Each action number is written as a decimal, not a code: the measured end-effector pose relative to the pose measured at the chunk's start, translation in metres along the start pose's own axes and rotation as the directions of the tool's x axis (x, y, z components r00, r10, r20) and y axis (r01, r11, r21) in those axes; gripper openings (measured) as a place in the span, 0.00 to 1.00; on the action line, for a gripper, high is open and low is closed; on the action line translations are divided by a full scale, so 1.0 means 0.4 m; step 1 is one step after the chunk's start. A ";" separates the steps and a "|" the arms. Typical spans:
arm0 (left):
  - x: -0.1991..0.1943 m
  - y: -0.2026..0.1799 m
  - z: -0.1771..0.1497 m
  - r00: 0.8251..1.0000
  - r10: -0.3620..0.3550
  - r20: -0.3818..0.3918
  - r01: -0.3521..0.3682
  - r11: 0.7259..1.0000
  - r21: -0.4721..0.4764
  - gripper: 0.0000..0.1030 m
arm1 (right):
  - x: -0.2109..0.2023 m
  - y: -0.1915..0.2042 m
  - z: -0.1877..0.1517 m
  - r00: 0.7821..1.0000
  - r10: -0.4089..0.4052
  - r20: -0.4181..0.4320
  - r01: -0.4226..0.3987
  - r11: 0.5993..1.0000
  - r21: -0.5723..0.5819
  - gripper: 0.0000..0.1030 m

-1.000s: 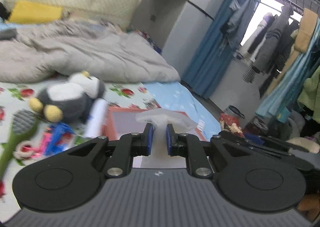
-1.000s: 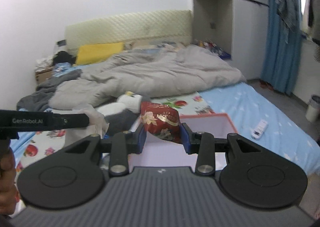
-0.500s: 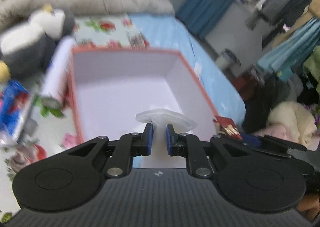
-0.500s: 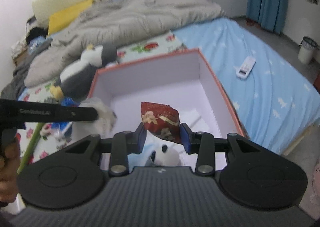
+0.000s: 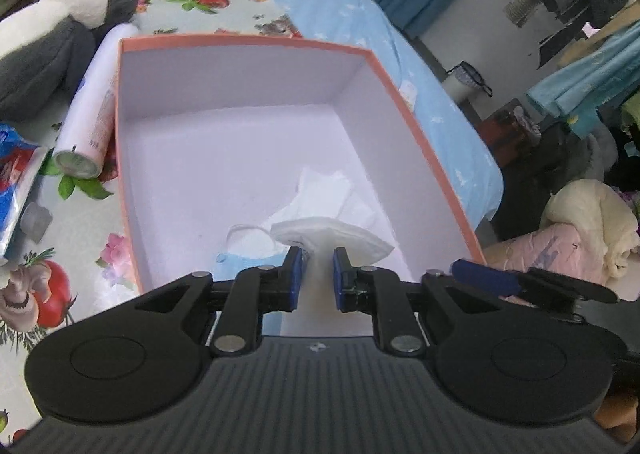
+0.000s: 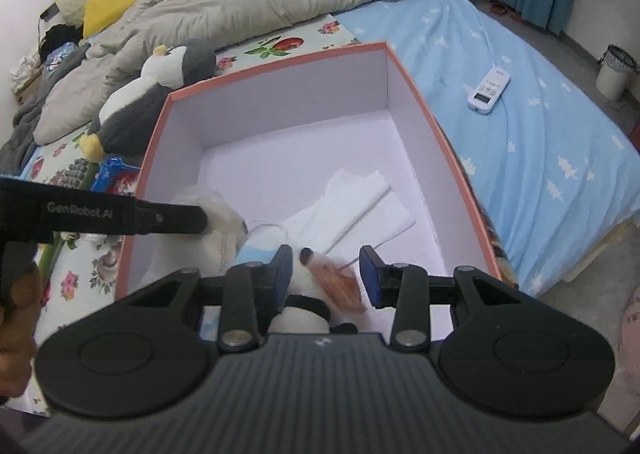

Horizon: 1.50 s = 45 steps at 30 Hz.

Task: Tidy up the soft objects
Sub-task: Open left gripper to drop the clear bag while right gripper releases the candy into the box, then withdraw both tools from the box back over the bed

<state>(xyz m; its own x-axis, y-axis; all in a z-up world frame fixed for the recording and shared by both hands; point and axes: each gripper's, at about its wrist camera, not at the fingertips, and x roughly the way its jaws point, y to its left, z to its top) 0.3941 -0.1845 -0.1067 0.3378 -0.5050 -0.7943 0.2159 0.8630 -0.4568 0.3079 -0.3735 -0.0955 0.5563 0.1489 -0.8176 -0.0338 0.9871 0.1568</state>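
Note:
An orange-rimmed box (image 5: 384, 73) with a white inside lies on the bed; it also shows in the right wrist view (image 6: 432, 117). My left gripper (image 5: 316, 272) is shut on a white face mask (image 5: 332, 232) over the box's near end. My right gripper (image 6: 326, 272) is open above the box; a red snack packet (image 6: 340, 282) blurs just below its jaws, over a small white and black plush (image 6: 304, 314). White tissues (image 6: 352, 205) and a blue mask (image 6: 256, 254) lie in the box. A penguin plush (image 6: 152, 101) lies left of the box.
A white spray can (image 5: 94, 113) and a blue packet (image 5: 12, 189) lie left of the box. A grey quilt (image 6: 240, 1) covers the far bed. A white remote (image 6: 490, 87) lies on the blue sheet. Clothes hang and pile at the right (image 5: 580, 213).
Both grippers have moved forward and tilted down over the box. My right gripper has opened and let go of the red snack packet, which is dropping into the box.

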 end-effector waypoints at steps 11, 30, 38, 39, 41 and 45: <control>-0.148 -0.044 -0.036 0.980 0.051 0.195 -0.073 0.992 0.103 0.40 | -0.077 0.028 0.012 0.992 0.041 0.115 -0.040 0.999 -0.011 0.52; -0.510 -0.023 -0.304 0.841 0.163 0.515 -0.224 0.973 0.057 0.40 | -0.299 0.247 -0.048 0.901 0.221 0.373 -0.153 0.967 -0.202 0.52; -0.553 0.076 -0.454 0.820 0.240 0.520 -0.257 0.966 -0.039 0.40 | -0.280 0.308 -0.150 0.908 0.264 0.325 -0.206 0.957 -0.202 0.52; -0.559 0.085 -0.472 0.819 0.246 0.518 -0.258 0.965 -0.050 0.40 | -0.272 0.318 -0.160 0.913 0.267 0.310 -0.209 0.955 -0.209 0.52; -0.576 0.099 -0.513 0.808 0.253 0.532 -0.260 0.963 -0.063 0.40 | -0.267 0.334 -0.176 0.916 0.266 0.300 -0.206 0.954 -0.217 0.52; -0.593 0.130 -0.580 0.792 0.293 0.535 -0.273 0.955 -0.119 0.40 | -0.264 0.371 -0.211 0.917 0.281 0.284 -0.218 0.948 -0.232 0.52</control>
<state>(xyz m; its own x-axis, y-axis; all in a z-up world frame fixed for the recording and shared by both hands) 0.1128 -0.0158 -0.0348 0.8214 -0.1559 -0.5486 0.0050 0.9639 -0.2663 0.1740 -0.2376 -0.0327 0.7366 0.3964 -0.5479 -0.3459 0.9170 0.1985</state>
